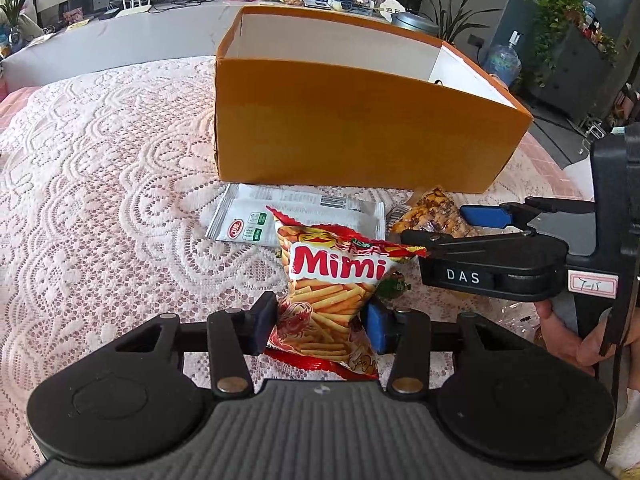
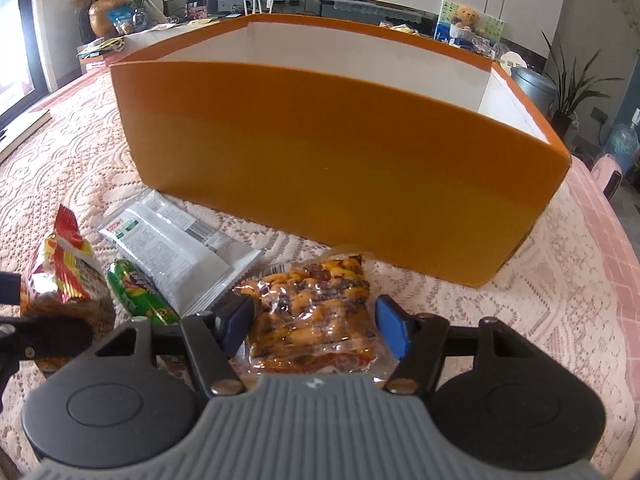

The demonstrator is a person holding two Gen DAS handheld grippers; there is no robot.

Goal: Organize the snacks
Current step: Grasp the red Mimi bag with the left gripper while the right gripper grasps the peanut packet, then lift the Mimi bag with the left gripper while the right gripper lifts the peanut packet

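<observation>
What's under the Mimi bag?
The Mimi bag overlaps a white packet, and a green wrapper pokes out beneath it. Anything else underneath is covered.

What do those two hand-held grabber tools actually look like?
Each is a black plastic tool with a ribbed grey top and two round black discs at its sides. Thin black linkage bars with silver rivets carry the two fingers, which end in blue pads. The right gripper, seen from the side, bears a white-lettered "DAS" label and a small handwritten sticker. The left gripper looks built the same.
</observation>
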